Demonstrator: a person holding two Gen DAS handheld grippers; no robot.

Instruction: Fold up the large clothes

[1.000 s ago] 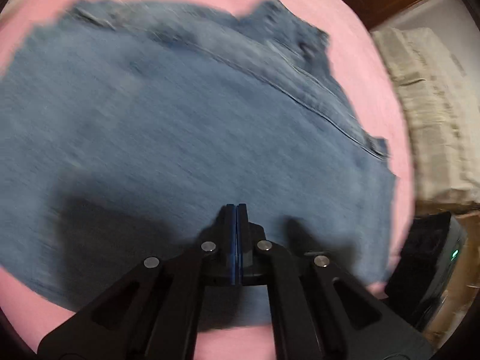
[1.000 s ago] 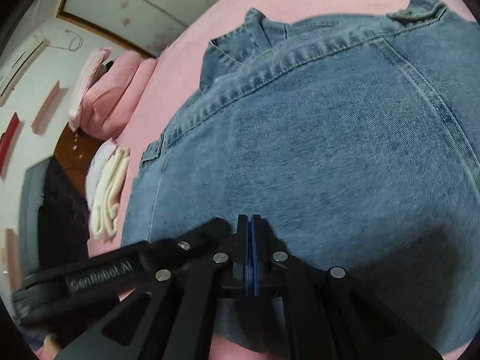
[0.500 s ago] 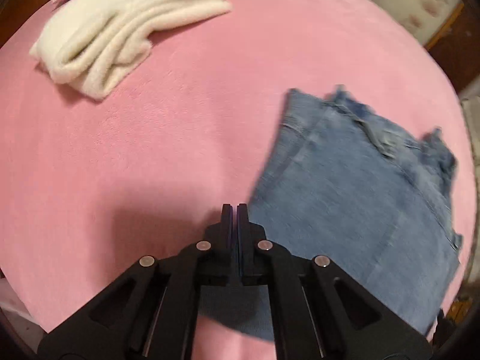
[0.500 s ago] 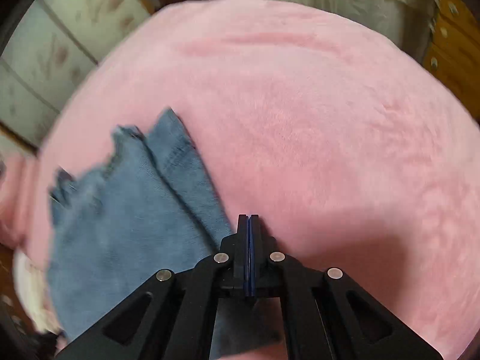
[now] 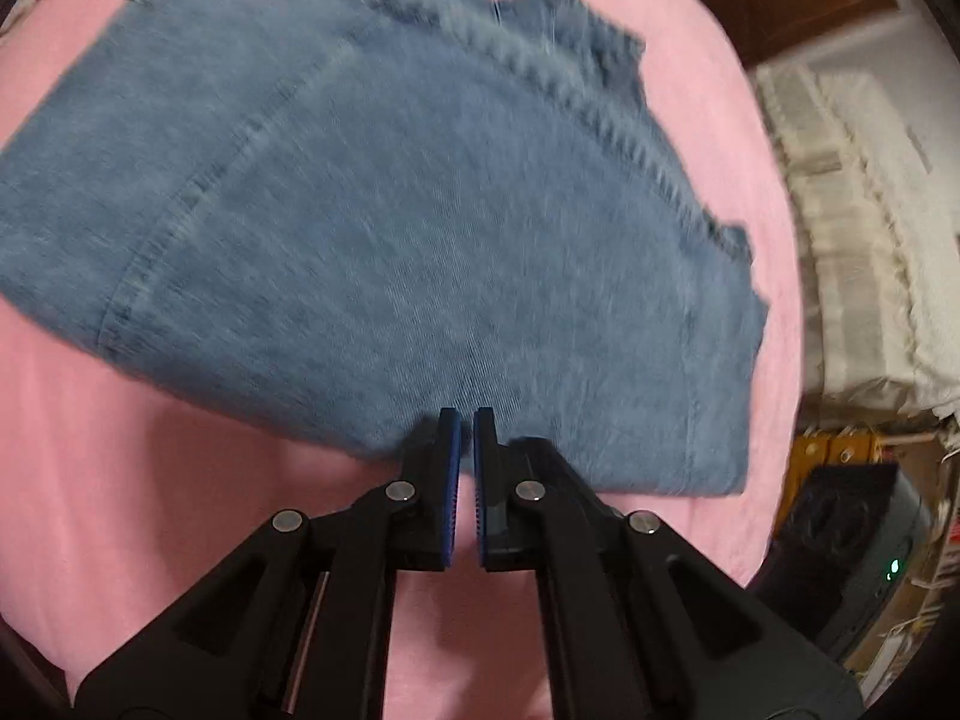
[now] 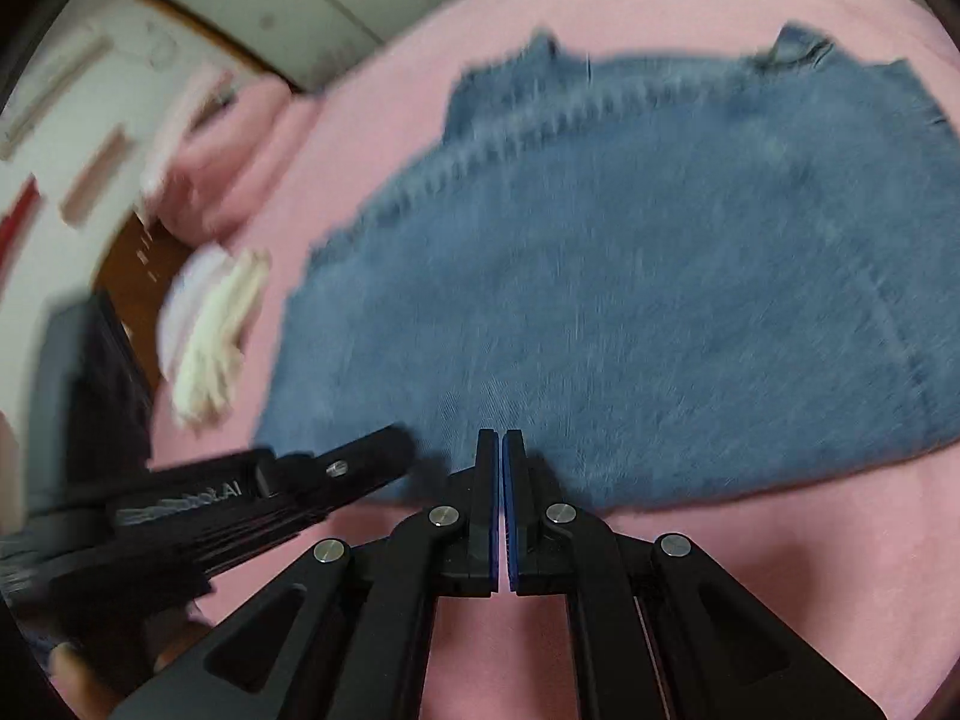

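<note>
Now both views back over folded jeans (image 5: 420, 228) — fingers (image 5: 449, 450) nearly together, empty.

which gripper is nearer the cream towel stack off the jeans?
Left. The left gripper reaches in on the side of the cream towel stack; the right gripper sits farther along the near edge of the folded jeans.

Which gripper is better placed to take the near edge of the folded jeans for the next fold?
Probably neither. The left gripper and right gripper both sit shut at the near edge of the folded jeans, so use both.
</note>
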